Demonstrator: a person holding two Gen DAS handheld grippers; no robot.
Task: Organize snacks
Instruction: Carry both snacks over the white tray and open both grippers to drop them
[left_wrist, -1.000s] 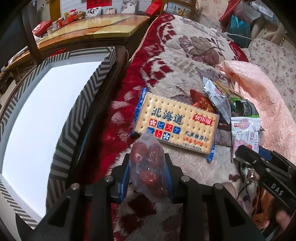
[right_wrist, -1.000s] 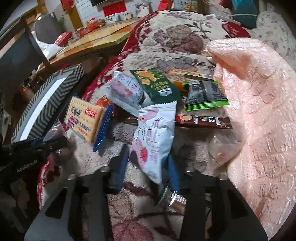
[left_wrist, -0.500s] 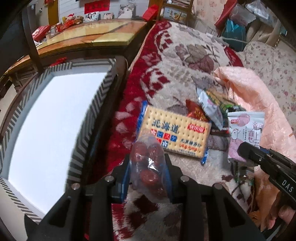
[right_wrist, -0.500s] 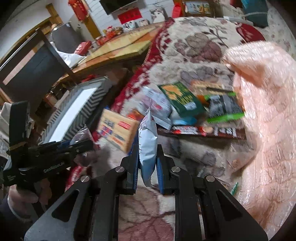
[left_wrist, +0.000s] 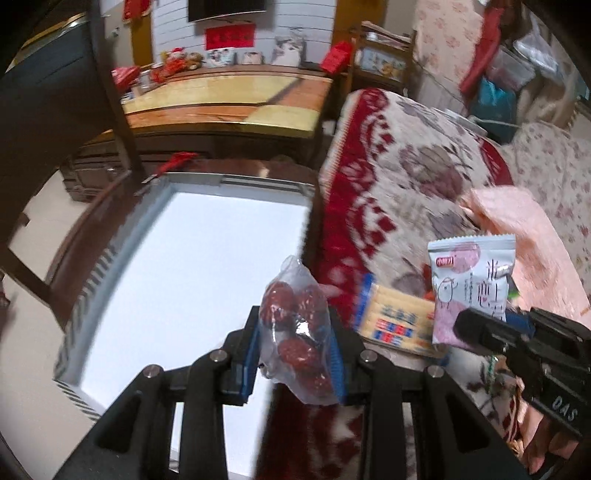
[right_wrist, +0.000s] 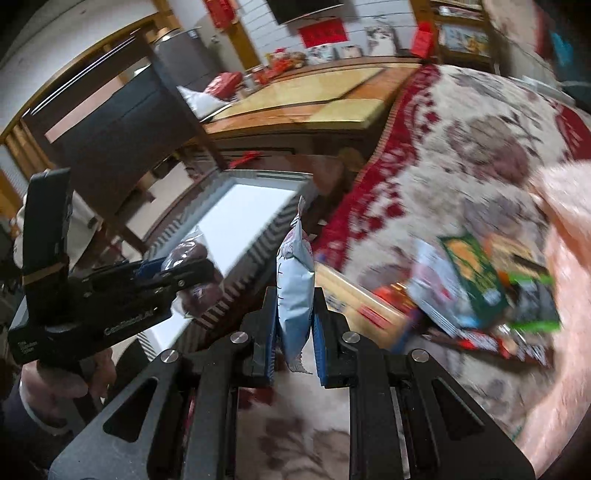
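Left gripper (left_wrist: 295, 343), seen from its own wrist camera: the blue pads are closed on a clear bag of red dates (left_wrist: 293, 332), which stands upright between them, its knotted top rising above the fingertips. The bag hangs over the seam between the white tray (left_wrist: 184, 280) with a chevron-striped rim and the red border of the floral blanket (left_wrist: 417, 177).

Right gripper (right_wrist: 294, 314), seen from its own wrist camera: the pads are clamped on a pale blue-white snack packet (right_wrist: 295, 291), held edge-on and upright, its crimped lower end hanging just below the pads. In the left view the same packet faces the camera, showing pink print, above the blanket's edge nearest the tray.

On the blanket: a yellow cracker pack (left_wrist: 395, 317) lies near the red border, just beside the held packet. Further right, a green snack pouch (right_wrist: 476, 273) lies among other wrappers, blurred, next to a pink quilted cover (left_wrist: 532, 240).
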